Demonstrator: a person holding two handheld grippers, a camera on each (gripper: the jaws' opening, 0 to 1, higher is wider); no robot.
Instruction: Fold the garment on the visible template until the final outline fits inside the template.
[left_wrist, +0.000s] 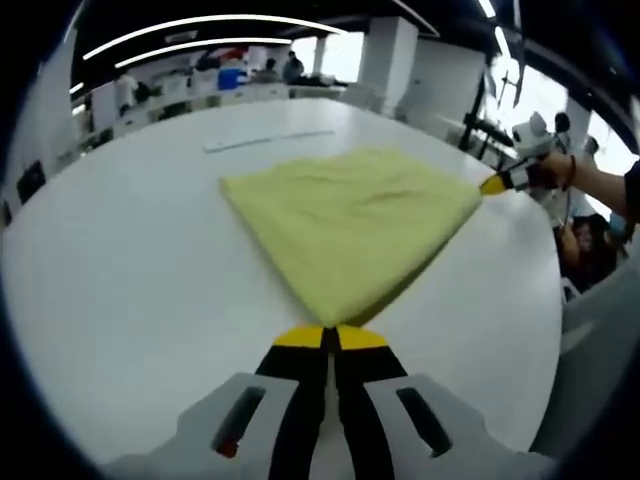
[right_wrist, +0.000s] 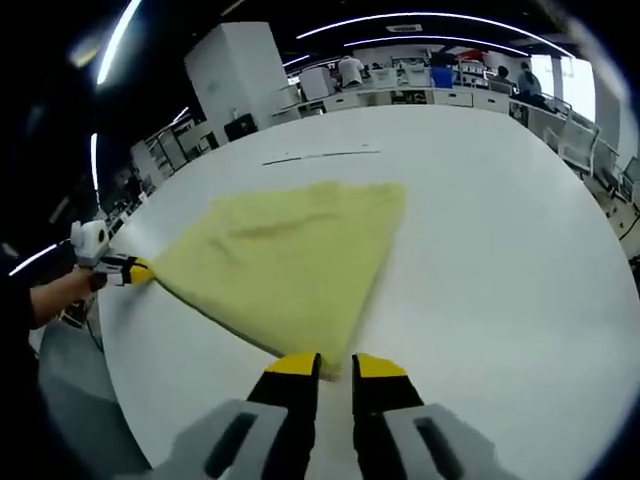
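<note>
Yellow cloth, soft and light, will sag unless kept taut | garment (left_wrist: 350, 225) lies flat mid-table (left_wrist: 130, 260) | you pinch its near corner with left gripper (left_wrist: 330, 338), jaws pressed together | right gripper (right_wrist: 335, 365) nips the far-right corner, jaws slightly apart | take hold at corners
</note>
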